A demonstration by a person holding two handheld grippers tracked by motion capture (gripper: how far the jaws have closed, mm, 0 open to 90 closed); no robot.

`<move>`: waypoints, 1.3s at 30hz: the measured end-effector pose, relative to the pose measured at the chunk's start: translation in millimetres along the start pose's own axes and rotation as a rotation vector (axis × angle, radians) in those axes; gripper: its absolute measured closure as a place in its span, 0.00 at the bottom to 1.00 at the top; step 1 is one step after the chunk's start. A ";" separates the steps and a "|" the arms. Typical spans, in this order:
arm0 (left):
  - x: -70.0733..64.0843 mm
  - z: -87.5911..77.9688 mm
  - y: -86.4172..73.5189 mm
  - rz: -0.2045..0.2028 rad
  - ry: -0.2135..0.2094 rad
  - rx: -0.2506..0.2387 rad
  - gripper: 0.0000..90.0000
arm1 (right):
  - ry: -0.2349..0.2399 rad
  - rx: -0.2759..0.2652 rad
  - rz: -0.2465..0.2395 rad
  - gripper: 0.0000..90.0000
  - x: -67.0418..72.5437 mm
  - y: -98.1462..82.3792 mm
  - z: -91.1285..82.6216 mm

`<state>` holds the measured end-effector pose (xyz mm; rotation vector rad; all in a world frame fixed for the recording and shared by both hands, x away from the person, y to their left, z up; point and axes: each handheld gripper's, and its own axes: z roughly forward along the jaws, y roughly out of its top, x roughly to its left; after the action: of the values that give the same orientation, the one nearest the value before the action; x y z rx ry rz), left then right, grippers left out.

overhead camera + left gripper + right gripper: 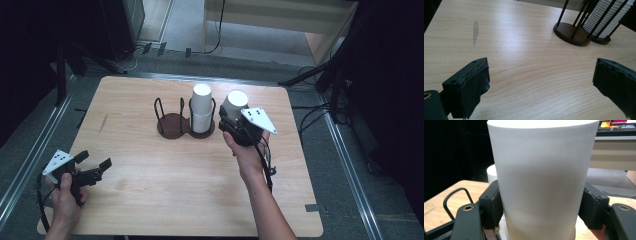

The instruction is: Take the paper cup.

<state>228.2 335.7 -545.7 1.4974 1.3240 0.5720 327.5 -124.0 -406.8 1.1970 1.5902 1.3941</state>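
A white paper cup (pixel 236 101) is gripped bottom up in my right gripper (pixel 230 117), just right of the cup holder (pixel 172 126). In the right gripper view the black pads (pixel 491 205) press on both sides of the cup (pixel 541 170). The dark holder has two round bases with wire loops. Its right bay holds a stack of white cups (pixel 202 107); its left bay is bare. My left gripper (pixel 95 160) rests near the table's front left, jaws wide apart with nothing but bare wood (pixel 536 75) between them.
The wooden table (pixel 165 185) has rounded corners and a pale scuff (pixel 475 31) at its left. Beyond the far edge are dark stands, cables and a floor. The holder (pixel 571 32) and the cup stack (pixel 606 17) stand far ahead of the left gripper.
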 end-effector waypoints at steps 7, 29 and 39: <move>-11.2 3.8 3.1 0.017 -0.020 0.015 0.00 | -0.015 0.012 -0.011 0.34 -7.3 -24.2 -15.8; -77.8 24.2 24.8 0.098 -0.096 0.048 0.00 | -0.007 0.045 -0.034 0.34 -12.7 -67.1 -44.1; -113.5 45.3 38.1 0.128 -0.160 0.075 0.00 | 0.009 0.067 -0.036 0.34 -11.6 -78.8 -48.3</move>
<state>251.3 218.8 -499.0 1.6628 1.1434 0.4772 271.6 -150.8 -476.3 1.1974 1.6682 1.3343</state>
